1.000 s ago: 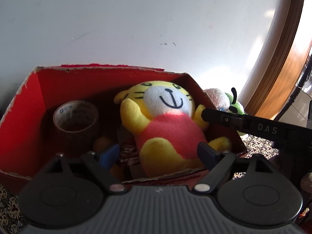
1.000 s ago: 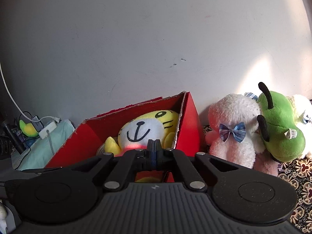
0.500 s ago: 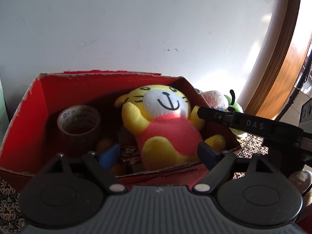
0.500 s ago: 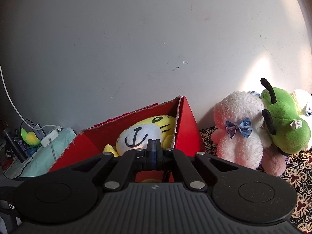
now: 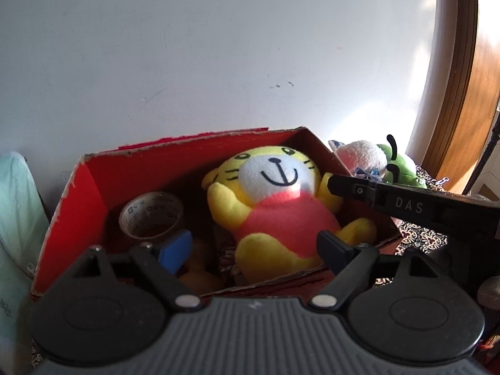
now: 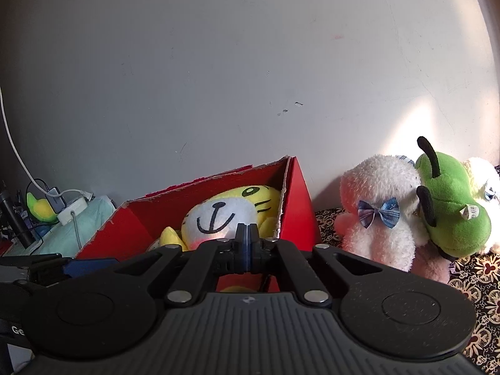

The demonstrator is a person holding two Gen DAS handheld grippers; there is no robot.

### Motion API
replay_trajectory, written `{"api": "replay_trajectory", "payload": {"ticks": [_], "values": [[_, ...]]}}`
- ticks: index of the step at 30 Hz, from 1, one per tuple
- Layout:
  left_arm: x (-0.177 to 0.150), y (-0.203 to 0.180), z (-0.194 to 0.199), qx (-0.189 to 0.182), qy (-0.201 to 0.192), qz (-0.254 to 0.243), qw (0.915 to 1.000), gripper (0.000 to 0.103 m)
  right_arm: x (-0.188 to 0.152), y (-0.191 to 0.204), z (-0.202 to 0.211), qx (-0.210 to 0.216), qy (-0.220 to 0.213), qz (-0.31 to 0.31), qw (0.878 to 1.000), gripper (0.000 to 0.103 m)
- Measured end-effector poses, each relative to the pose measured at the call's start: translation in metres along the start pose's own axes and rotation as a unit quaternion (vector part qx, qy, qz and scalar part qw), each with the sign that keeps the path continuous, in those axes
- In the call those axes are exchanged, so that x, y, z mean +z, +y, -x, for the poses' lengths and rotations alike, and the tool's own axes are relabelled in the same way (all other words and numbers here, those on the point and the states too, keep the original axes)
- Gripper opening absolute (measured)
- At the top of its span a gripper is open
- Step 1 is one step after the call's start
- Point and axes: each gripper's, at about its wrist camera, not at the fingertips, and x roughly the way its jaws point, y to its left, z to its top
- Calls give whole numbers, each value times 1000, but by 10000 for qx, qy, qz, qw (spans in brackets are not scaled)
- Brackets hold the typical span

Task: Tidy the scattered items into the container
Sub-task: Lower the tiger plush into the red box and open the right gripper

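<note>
"DAS" was printed in pale letters on the black bar at the right of the left wrist view. Small marks on the tape roll could not be read.

- Your box is red inside and out, with raw brown card along its torn rim.
- The plush tiger you see in it is yellow with black stripes, a white muzzle and a red belly.
- The tape roll is brown, its core printed with small dark marks.
- Beside the box, your white plush wears a blue checked bow, and the green plush has black ears.
- The cloth under them is black with a cream floral pattern.
</note>
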Motion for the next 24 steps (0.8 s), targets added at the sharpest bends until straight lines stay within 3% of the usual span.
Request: {"api": "replay_trajectory", "payload": {"ticks": [3, 6, 10, 24], "values": [[4, -6, 1, 349, 73, -51, 9994, 93, 0, 6, 1, -62, 78, 131, 9999, 5], [6, -6, -4, 548, 302, 103, 9980, 93, 1, 13, 0, -268, 180, 412, 9986, 5], [7, -2, -9, 722, 531, 287, 9956, 93, 7, 14, -2, -367, 422, 335, 9979, 5], [10, -9, -22, 655, 681, 231, 9953, 85, 3, 21, -3, -603, 325, 356, 9970, 5]]}}
